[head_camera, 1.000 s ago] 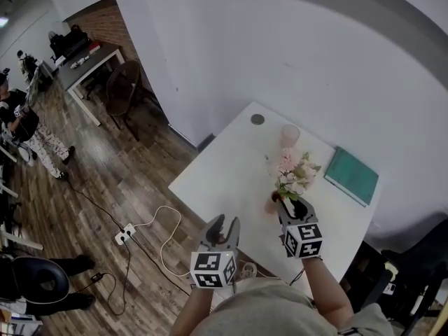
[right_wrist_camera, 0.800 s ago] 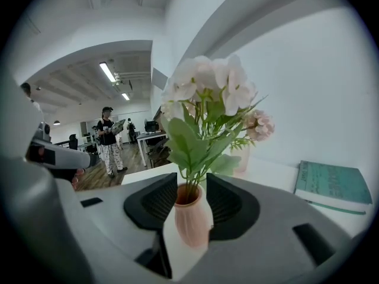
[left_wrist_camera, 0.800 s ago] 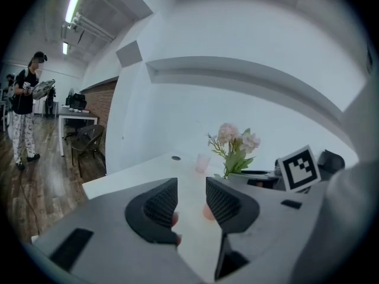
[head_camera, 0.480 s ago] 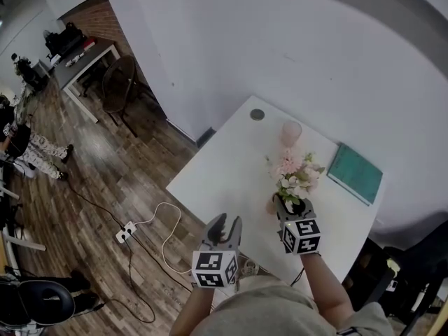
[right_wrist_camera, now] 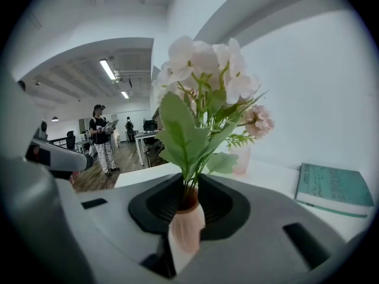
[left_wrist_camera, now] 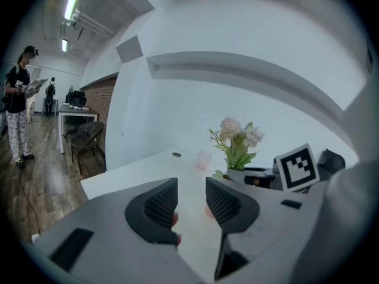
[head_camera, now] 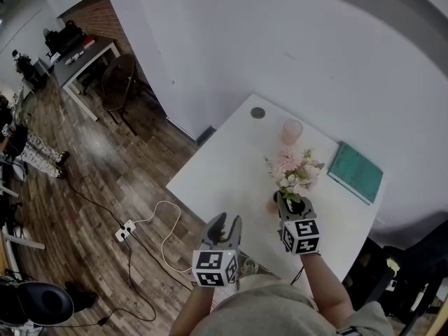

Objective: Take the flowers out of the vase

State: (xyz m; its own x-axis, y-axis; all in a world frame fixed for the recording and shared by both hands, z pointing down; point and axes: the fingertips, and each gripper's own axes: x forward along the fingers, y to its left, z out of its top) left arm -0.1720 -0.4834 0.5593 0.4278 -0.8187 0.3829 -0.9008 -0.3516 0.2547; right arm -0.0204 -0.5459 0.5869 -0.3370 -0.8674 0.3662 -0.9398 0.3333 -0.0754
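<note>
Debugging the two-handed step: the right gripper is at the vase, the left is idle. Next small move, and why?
Probably bring the left gripper across to the stems just above the vase rim. The right gripper jaws have just been closing onto the vase, seemingly bracing it. The left's jaws stand apart, empty, short of the flowers.

Flowers: a small bunch of white and pale pink blooms with broad green leaves. The stems stand upright and are seated in the vase. The bunch fills the upper centre of the right gripper view and sits right of centre in the head view.

Vase: small, ribbed, salmon-pink, narrow-necked and upright. It appears at lower centre of the right gripper view, directly beneath the leaves.
</note>
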